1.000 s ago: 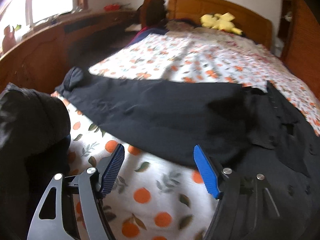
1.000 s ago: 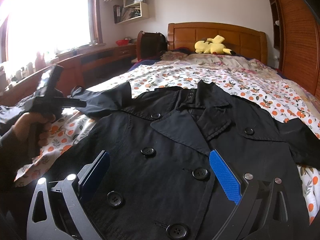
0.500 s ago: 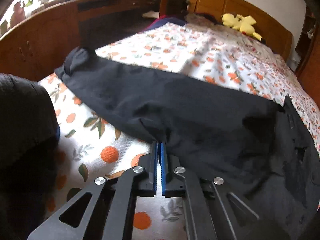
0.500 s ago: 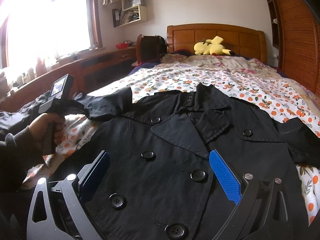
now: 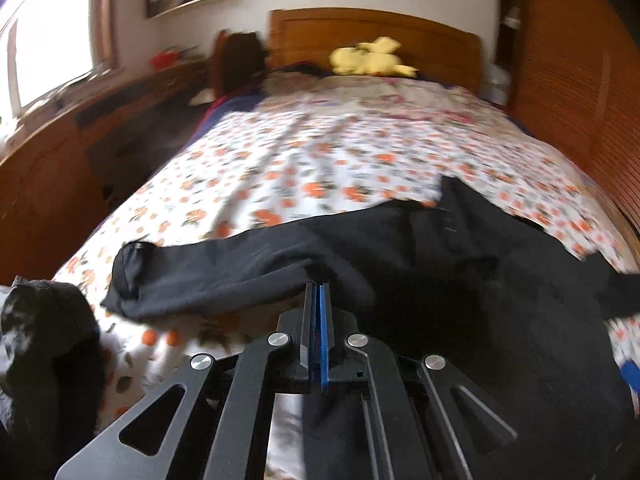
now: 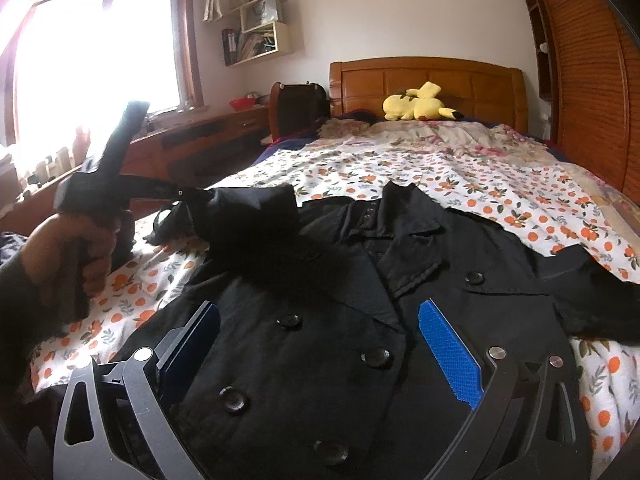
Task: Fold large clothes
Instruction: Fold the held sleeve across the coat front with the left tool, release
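Bedroom with wooden headboard (image 6: 426,76), bright window (image 6: 92,64), wall shelves (image 6: 256,28). Bed (image 6: 460,176) covered in white sheet printed with oranges and leaves. Black double-breasted coat (image 6: 320,320) lay front-up across near end of bed, collar toward headboard, round dark buttons down the chest.

Against a second before: left gripper (image 5: 317,292) had gone from wide open over the sheet to clamped on the coat's sleeve (image 5: 208,276), blue pads pressed together with a pinch of black cloth at the tips. Sleeve raised off the sheet and drawn in over the coat's shoulder, seen from right wrist view; cuff end hung slack. Hand (image 6: 76,244) on the handle sat higher than before. Right gripper (image 6: 320,344) hardly changed: jaws spread wide above the coat's chest, nothing between them.

Left wrist view motion-blurred; sheet pattern smeared. Dark heap (image 5: 44,344) at lower left unreadable. Coat hem cut off below both views.

Coat cloth matte, woven. Pads ribbed. Yellow plush toy (image 6: 418,104) by headboard.
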`<state>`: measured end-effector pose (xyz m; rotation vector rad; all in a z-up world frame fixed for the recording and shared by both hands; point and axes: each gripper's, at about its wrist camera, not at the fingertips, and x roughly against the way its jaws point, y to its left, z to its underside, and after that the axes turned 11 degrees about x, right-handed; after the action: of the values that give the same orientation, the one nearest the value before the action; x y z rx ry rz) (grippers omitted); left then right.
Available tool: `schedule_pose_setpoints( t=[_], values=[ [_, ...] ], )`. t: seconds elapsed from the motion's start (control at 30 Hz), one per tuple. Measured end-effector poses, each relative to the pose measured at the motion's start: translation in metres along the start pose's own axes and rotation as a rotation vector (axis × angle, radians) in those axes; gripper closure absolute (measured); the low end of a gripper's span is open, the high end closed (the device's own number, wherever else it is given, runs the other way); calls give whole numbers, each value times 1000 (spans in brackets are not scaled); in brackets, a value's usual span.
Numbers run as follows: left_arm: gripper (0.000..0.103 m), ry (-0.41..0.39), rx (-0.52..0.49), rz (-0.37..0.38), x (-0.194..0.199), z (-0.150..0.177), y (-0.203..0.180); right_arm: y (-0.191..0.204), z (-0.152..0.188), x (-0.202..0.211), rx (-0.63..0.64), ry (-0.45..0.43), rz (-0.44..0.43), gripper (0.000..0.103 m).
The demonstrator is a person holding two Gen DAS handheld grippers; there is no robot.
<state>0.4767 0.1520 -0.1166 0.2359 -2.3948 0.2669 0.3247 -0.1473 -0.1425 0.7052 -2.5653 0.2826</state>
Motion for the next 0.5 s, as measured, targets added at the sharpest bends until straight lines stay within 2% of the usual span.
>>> schedule_pose_setpoints(
  t=[0.13, 0.2, 0.4, 0.47, 0.5],
  values=[
    [102, 25, -40, 64, 13, 24, -27, -8, 5, 3, -1, 14, 15, 7],
    [101, 37, -64, 61, 16, 38, -34, -11, 6, 3, -4, 18, 18, 7],
    [96, 47, -89, 76, 28, 62, -21, -6, 5, 3, 11, 16, 7, 7],
    [75, 27, -83, 65, 34, 63, -12, -2, 4, 1, 19, 17, -1, 7],
    [71, 18, -80, 59, 36, 61, -4, -1, 4, 0, 22, 18, -2, 7]
  ],
)
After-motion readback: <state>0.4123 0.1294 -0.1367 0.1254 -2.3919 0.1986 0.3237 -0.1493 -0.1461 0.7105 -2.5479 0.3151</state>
